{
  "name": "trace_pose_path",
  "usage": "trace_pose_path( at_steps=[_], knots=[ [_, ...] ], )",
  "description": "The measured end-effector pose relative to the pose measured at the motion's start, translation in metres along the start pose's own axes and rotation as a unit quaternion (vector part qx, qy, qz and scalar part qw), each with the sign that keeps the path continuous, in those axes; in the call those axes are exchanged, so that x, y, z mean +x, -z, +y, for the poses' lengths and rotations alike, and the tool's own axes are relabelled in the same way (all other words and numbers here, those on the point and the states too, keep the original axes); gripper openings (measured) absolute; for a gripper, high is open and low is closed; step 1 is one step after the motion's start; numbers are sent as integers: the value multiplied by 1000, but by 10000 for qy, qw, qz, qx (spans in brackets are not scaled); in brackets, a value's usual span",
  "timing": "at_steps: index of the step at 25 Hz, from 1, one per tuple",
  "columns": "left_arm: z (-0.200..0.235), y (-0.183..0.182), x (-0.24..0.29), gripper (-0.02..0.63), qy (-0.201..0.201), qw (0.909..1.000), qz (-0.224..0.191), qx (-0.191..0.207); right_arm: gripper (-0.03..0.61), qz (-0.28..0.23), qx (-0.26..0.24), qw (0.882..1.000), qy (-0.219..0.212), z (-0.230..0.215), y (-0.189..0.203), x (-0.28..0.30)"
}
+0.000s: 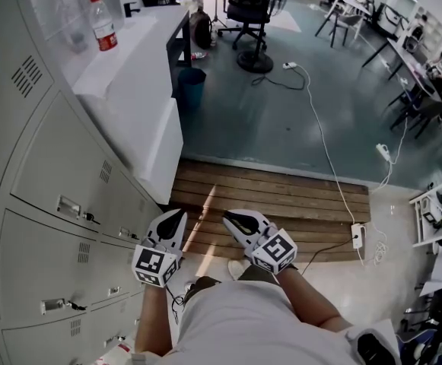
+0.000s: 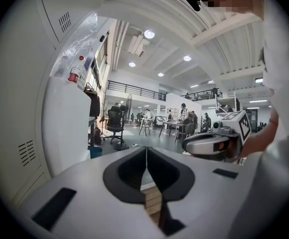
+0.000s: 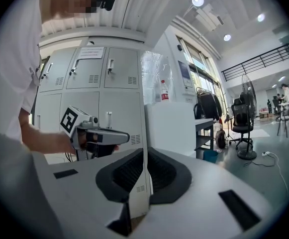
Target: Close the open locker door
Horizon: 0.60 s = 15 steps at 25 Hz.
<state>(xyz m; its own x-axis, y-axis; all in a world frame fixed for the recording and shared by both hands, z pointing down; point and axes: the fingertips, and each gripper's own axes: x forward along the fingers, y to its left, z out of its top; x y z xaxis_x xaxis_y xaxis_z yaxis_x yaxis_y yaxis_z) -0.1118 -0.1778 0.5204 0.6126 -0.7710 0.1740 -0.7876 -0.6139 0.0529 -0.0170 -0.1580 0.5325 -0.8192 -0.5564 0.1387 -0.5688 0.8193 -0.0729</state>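
A bank of grey lockers [image 1: 53, 166] fills the left of the head view and shows in the right gripper view [image 3: 84, 73]. Every door I can see lies flush with its neighbours; no open door is in view. Keys hang in two locks [image 1: 87, 217]. My left gripper [image 1: 176, 215] is held level beside the lockers, its jaws shut with nothing between them [image 2: 146, 148]. My right gripper [image 1: 232, 217] is close to its right, also shut and empty [image 3: 145, 151]. Each gripper shows in the other's view, the right one [image 2: 185, 145] and the left one [image 3: 127, 138].
A white cabinet [image 1: 141, 105] stands just past the lockers with a water bottle [image 1: 103, 23] on top. A wooden platform [image 1: 281, 204] lies ahead on the floor, with a power strip [image 1: 357, 236] and cable. Farther off are a blue bin [image 1: 192, 86] and an office chair [image 1: 251, 14].
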Motion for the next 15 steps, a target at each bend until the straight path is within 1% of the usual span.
trace_pose_path(
  at_steps=[15],
  knots=[
    [-5,-5,5,8,73,10000,-1,-53,29,18,22,9999,108,-7,2,-7]
  ],
)
